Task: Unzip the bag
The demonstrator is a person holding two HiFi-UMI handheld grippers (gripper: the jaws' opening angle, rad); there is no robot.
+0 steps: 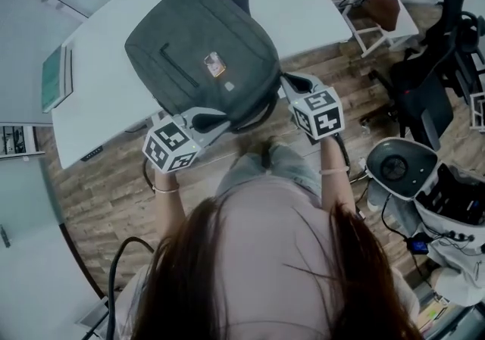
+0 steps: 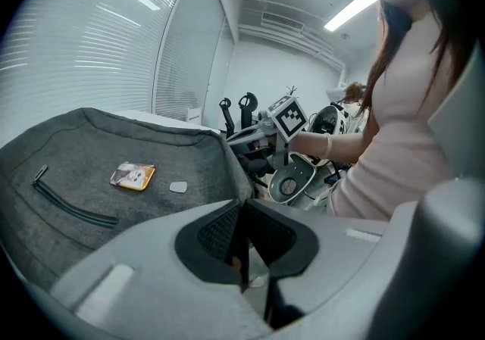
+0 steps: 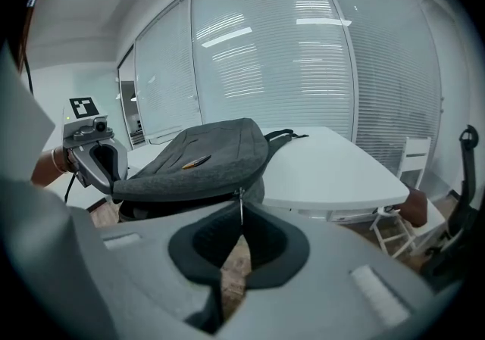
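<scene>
Grey bag (image 1: 201, 51): left gripper's (image 2: 242, 244) jaws clamp its edge, right gripper's (image 3: 241, 231) the zipper pull (image 3: 241, 206).

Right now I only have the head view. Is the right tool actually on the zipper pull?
Observer: Yes; the right gripper view shows the right tool closed on a thin metal zipper pull standing up between its pads.
Reviewer: And the left tool?
Observer: Its own view shows the left tool pinched shut on a thin dark strip by the edge of the bag.
Reviewer: Any opening yet?
Observer: The right gripper view shows a dark gap along the bag's near side; whether that's the opened zip, I can't tell.
</scene>
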